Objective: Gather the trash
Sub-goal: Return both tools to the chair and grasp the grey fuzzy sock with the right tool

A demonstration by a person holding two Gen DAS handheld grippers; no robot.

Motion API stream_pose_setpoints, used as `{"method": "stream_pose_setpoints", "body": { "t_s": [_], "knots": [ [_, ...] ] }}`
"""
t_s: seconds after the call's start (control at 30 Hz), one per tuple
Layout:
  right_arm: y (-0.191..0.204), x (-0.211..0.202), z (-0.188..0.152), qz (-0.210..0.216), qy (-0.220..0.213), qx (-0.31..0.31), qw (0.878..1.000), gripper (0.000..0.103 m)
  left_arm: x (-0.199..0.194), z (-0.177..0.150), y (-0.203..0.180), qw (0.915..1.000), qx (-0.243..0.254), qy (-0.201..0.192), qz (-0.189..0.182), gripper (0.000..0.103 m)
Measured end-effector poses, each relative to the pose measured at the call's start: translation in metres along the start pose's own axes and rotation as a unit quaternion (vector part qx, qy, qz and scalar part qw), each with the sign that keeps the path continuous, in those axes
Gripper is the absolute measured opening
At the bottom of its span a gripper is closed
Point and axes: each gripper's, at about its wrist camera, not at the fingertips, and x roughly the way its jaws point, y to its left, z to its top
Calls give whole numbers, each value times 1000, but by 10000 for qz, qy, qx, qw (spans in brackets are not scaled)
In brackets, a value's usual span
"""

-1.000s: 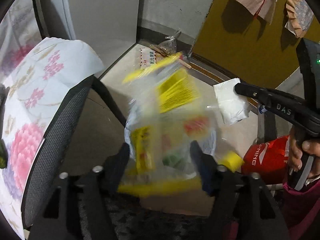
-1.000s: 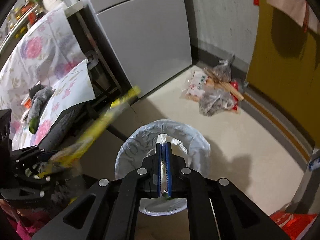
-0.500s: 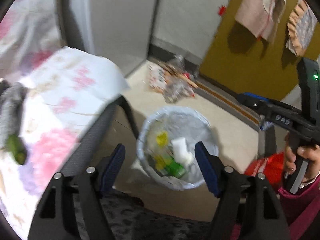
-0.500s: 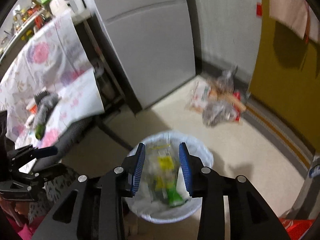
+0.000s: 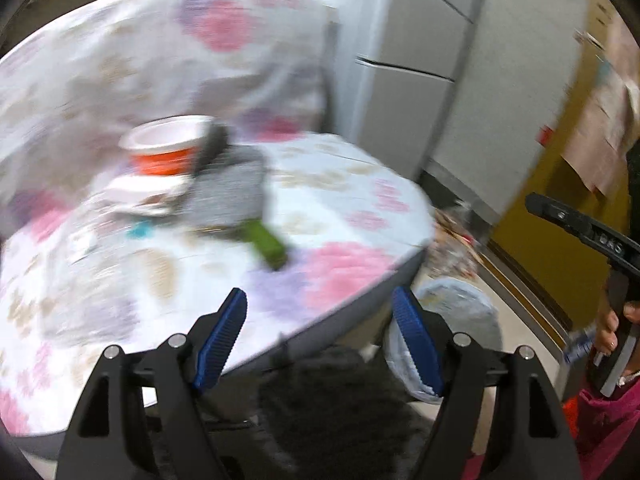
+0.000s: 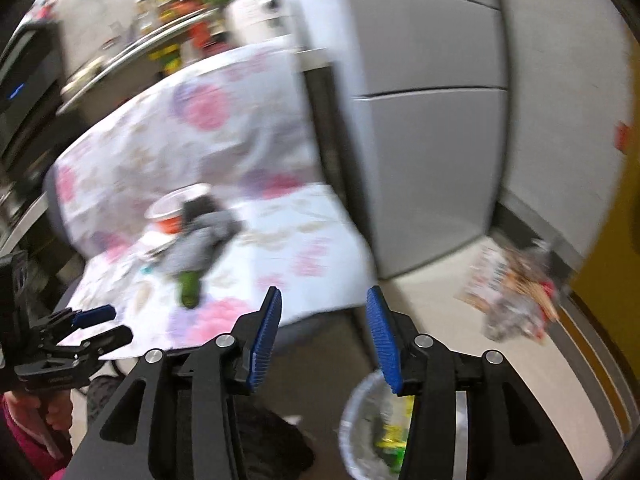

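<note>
Both my claws are empty: the left gripper (image 5: 320, 336) spreads wide and the right gripper (image 6: 324, 336) is opening. The lined bin (image 6: 360, 432) sits on the floor below them, yellow-green trash (image 6: 390, 440) inside.

Floor (image 6: 432, 312) by bin (image 6: 360, 420) free; table (image 5: 340, 184) edge obstructs.

Even indoor light, no harsh glare; heavy motion blur smears both views; fisheye bending and dark vignette at edges.
</note>
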Motion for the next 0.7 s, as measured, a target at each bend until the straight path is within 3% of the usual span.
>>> {"method": "stream_pose_setpoints", "body": {
  "t_s": [0.3, 0.53, 0.7],
  "knots": [
    [97, 70, 10, 746, 566, -867, 9918, 58, -31, -8, 110, 9886, -914, -334, 1148, 75],
    [136, 119, 18, 909, 768, -1162, 9861, 60, -29, -7, 160, 9787, -1373, -319, 1495, 75],
    [145, 164, 30, 905, 808, -1092, 9866, 60, -15, -2, 171, 9779, -1445, -213, 1498, 75]
  ]
}}
